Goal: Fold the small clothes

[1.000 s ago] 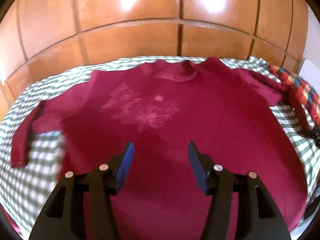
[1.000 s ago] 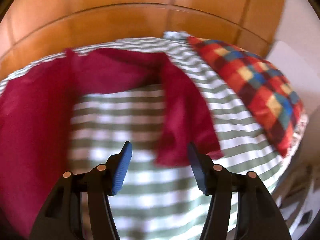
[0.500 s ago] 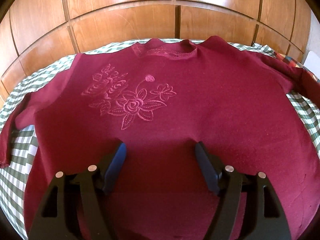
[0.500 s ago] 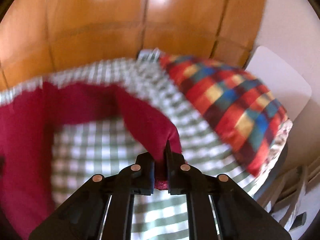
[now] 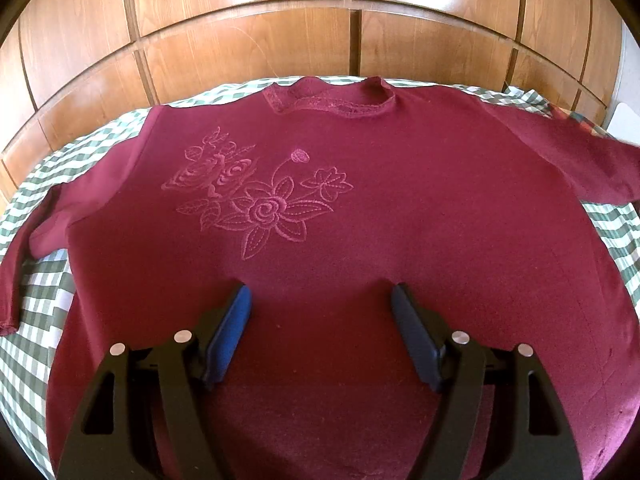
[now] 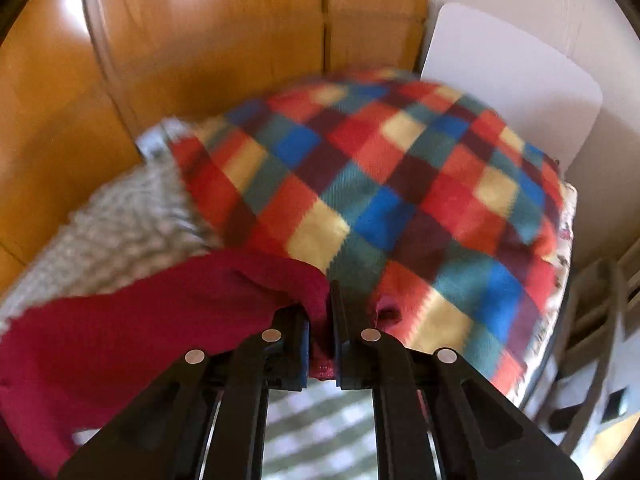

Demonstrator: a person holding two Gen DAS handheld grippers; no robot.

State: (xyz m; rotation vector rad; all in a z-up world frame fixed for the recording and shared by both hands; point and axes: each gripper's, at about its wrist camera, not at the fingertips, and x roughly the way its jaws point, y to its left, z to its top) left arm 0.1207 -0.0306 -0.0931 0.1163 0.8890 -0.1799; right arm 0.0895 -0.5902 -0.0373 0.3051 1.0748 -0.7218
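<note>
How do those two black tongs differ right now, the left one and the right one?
The left tongs stand wide open above the dark red embroidered sweater, gripping nothing; the right tongs are shut on the sweater's sleeve end. The left faces the sweater's flat body; the right faces a multicoloured checked blanket. Both have black frames.

The maroon sweater (image 5: 400, 220) is soft, matt knit cloth with tone-on-tone stitched flowers (image 5: 260, 196) raised on its chest. Under it the green-checked bedcover (image 5: 36, 292) is thin woven cloth. The checked blanket (image 6: 400, 200) looks fuzzy, like fleece. The wooden panels (image 5: 248, 44) behind shine glossy. The left claw (image 5: 320, 306) is matt black plastic with blue pads (image 5: 228, 336) and shiny metal rivets (image 5: 183, 336).
</note>
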